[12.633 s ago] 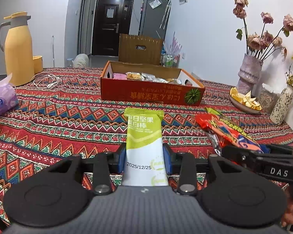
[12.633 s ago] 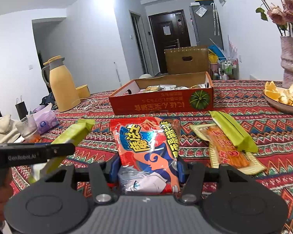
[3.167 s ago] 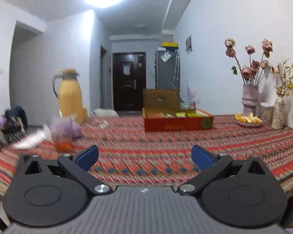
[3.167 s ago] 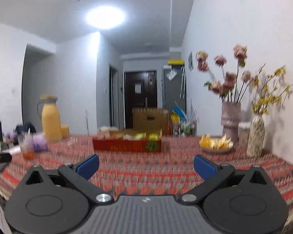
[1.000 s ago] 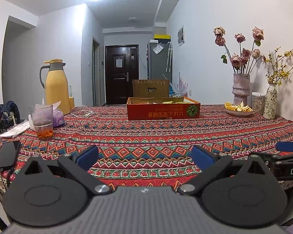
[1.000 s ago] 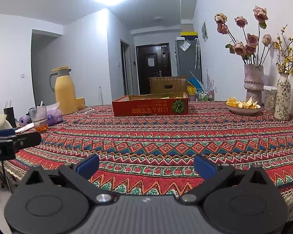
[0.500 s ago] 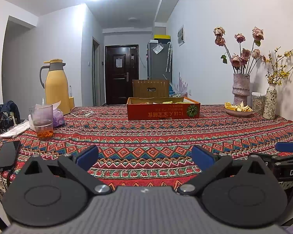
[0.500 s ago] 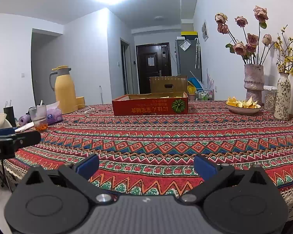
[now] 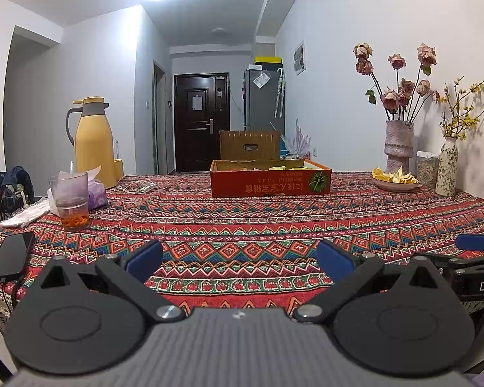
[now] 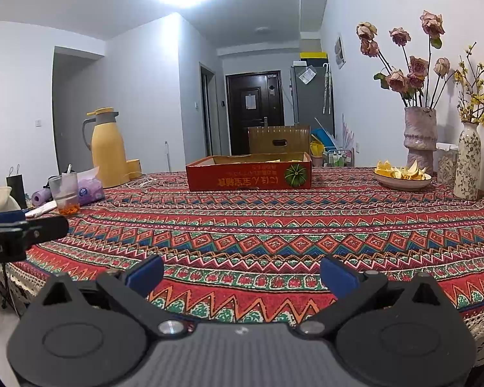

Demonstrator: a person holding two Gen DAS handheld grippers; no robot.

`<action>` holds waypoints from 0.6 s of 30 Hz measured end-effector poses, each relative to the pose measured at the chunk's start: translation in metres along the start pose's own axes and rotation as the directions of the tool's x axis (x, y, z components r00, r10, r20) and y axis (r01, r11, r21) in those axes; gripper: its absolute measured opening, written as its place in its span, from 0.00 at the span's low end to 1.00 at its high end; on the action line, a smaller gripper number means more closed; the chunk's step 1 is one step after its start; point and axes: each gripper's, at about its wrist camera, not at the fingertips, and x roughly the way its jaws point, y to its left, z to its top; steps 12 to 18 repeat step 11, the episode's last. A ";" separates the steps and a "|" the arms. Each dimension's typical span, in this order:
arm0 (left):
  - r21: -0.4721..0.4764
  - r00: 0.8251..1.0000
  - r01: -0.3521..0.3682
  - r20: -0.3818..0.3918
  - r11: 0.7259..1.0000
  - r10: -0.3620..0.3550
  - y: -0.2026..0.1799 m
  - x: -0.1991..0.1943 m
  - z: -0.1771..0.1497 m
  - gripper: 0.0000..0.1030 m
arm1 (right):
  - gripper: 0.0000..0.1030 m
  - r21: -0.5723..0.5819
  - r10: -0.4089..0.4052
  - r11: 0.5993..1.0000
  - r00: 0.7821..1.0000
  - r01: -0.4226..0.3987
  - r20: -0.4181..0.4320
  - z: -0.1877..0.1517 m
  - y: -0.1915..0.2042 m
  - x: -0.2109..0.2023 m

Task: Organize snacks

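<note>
A red cardboard box [image 9: 270, 183] [image 10: 249, 176] stands far back on the patterned tablecloth [image 9: 242, 222] [image 10: 274, 225]. Tops of snack packets [image 9: 282, 168] just show above its rim. My left gripper [image 9: 239, 259] is open over the table's near edge, nothing between its blue pads. My right gripper [image 10: 241, 276] is open too, held at the near edge, empty. In the left wrist view the right gripper [image 9: 474, 258] pokes in at the right; the left gripper [image 10: 19, 229] enters the right wrist view from the left edge.
A yellow thermos jug [image 9: 92, 142] [image 10: 108, 148], a glass [image 9: 70, 200] [image 10: 64, 193], a purple tissue pack [image 10: 90, 190] and a black phone [image 9: 11, 256] sit at the left. A dish of orange peels [image 9: 393, 179] [image 10: 401, 174] and two flower vases [image 9: 398, 143] [image 10: 468, 161] stand at the right.
Earlier both grippers held snack packets near the box; now both are open, empty and drawn back to the near table edge. Over the last second nothing has visibly moved.
</note>
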 end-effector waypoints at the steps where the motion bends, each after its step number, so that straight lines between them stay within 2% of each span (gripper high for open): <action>1: -0.001 1.000 0.001 -0.001 1.000 -0.001 0.001 0.000 0.000 1.00 | 1.00 -0.001 0.000 1.000 1.000 0.000 0.000 0.000 0.000 0.000; 18: -0.013 1.000 -0.003 -0.007 1.000 0.003 0.003 0.000 -0.001 1.00 | 1.00 -0.001 -0.001 1.000 1.000 0.001 0.001 0.000 0.000 0.000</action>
